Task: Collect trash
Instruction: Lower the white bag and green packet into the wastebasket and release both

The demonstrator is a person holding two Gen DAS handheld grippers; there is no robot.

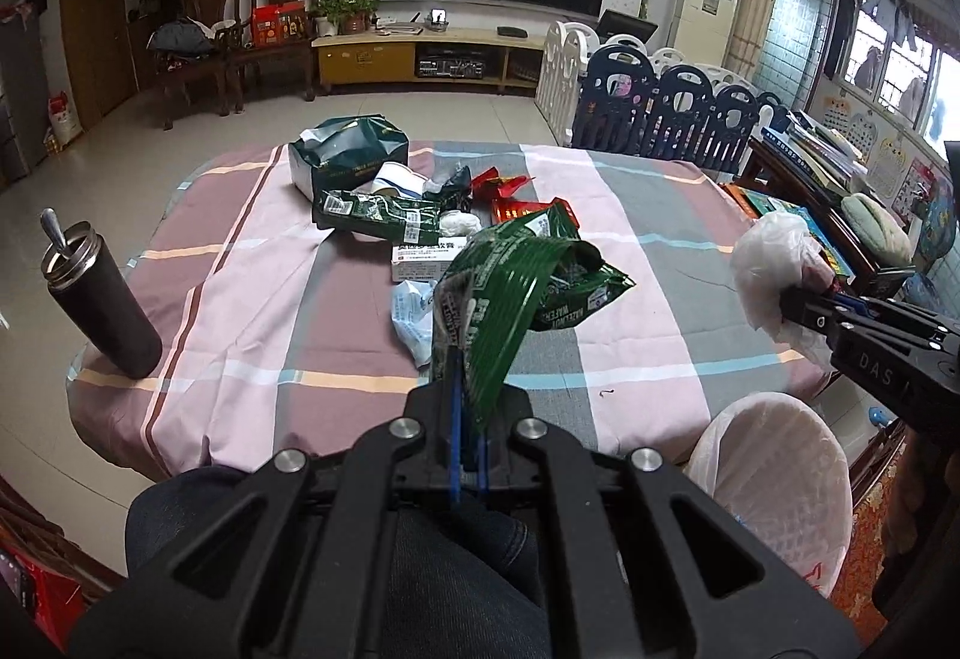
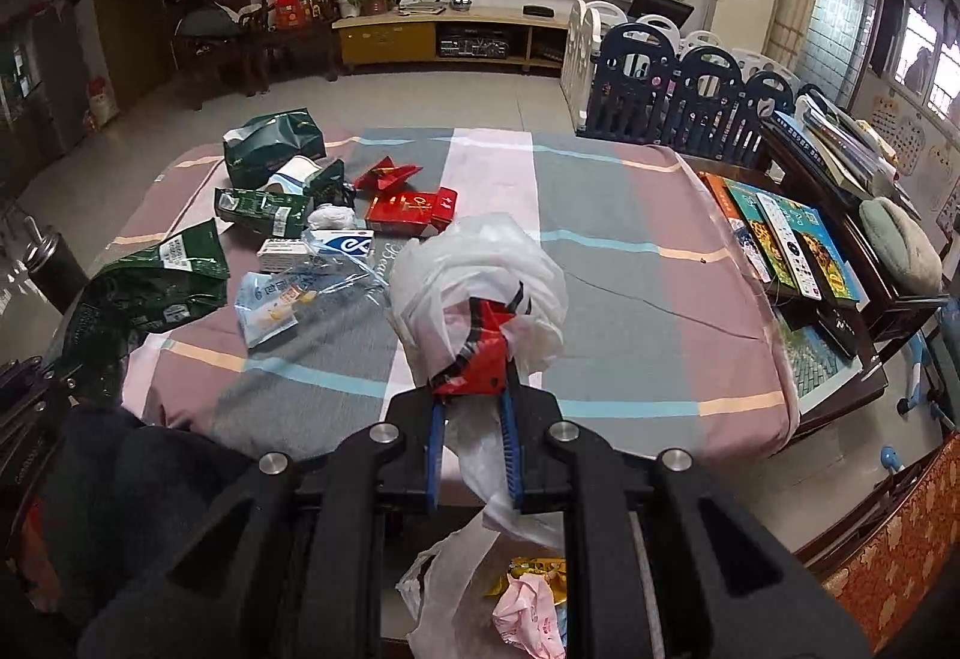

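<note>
Two grippers work over one table (image 1: pixel 240 215) covered in a checked cloth. The left gripper (image 1: pixel 465 359) is clamped tight on one green wrapper (image 1: pixel 510 287), held up above the cloth. The right gripper (image 2: pixel 474 389) pinches one white plastic bag (image 2: pixel 480 263) together with a red wrapper (image 2: pixel 480 353), its jaws narrow around them.

On the table lie two more green packets (image 2: pixel 270 143), one red box (image 2: pixel 408 212), a white carton (image 2: pixel 282 254) and a clear blue-printed bag (image 2: pixel 276 305).

Only the left view shows the whole steel flask (image 1: pixel 102 293) and the rim of the lined bin (image 1: pixel 774 485). Only the right view looks into that bin (image 2: pixel 444 587), where a yellow wrapper and a pink one lie.
</note>
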